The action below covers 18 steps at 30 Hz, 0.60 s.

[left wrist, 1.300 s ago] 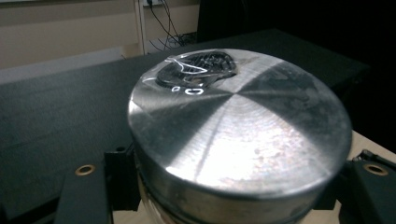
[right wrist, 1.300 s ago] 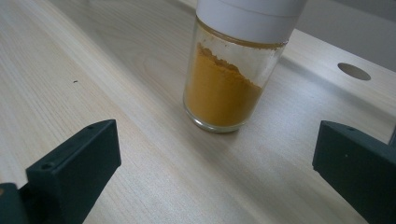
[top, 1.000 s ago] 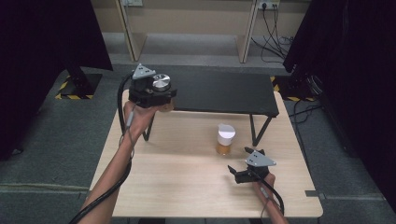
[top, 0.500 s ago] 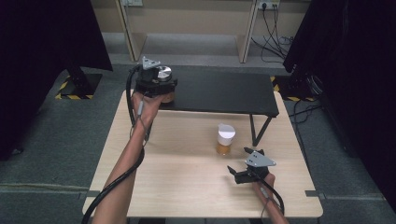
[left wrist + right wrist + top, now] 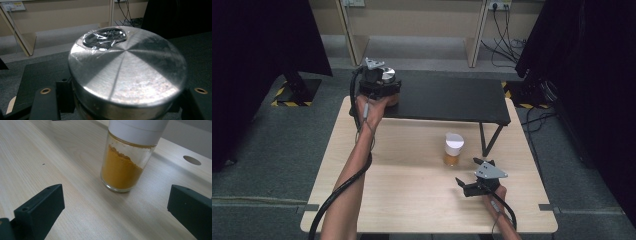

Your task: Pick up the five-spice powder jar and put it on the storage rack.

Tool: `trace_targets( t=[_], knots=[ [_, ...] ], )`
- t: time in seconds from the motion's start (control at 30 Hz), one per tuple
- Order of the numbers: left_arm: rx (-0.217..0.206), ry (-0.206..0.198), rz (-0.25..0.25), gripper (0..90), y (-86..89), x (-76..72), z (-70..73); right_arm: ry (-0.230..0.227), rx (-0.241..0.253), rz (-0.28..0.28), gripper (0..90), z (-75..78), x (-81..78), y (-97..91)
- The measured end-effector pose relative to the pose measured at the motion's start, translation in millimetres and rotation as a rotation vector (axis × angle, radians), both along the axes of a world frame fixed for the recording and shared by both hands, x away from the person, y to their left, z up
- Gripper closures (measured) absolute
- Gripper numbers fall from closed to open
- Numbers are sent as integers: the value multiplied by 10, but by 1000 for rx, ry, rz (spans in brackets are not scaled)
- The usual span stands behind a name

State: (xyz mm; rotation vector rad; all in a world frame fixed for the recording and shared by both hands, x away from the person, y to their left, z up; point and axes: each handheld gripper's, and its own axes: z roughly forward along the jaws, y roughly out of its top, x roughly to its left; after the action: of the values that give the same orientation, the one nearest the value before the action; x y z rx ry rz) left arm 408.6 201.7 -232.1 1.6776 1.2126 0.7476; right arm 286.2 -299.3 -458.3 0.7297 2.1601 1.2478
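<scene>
Left gripper point(image 5: 379, 85) clamped on a round metal-lidded jar point(image 5: 127, 72), black jaws pressed against its sides just under the brushed lid. Held at the near left end of the black raised shelf point(image 5: 447, 97); from above, hard to say whether resting on the shelf or hanging just over it. Lid top brushed silver, with a crinkled patch of clear film and something dark, perhaps a seal, near its far edge. Left forearm stretched up from the bottom edge across the light wooden table point(image 5: 362, 200), cable trailing beside it. Right gripper point(image 5: 472, 186) low over the near right part of the table, jaws spread wide apart, nothing between the pads. Just ahead of it, a glass spice jar point(image 5: 125, 168) with a white cap, upright on the wood, roughly half full of orange-yellow powder, standing in line with the gap between the jaws but clear of both. Beside the jar's far side, a round hole in the tabletop.
</scene>
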Motion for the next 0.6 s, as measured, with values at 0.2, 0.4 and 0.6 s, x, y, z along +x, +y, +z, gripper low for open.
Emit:
trace_targets(
  t=[0.2, 0.4, 0.6],
  knots=[
    [4, -9, 12, 306, -42, 21, -44, 0, 1, 2, 8, 0, 2, -2],
    [0, -16, 12, 305, -45, 17, -86, -2, -3, 4, 8, 1, 0, 1],
    [8, -16, 6, 301, -42, 22, -83, -3, -6, 1, 8, 2, -4, 7]
  ],
)
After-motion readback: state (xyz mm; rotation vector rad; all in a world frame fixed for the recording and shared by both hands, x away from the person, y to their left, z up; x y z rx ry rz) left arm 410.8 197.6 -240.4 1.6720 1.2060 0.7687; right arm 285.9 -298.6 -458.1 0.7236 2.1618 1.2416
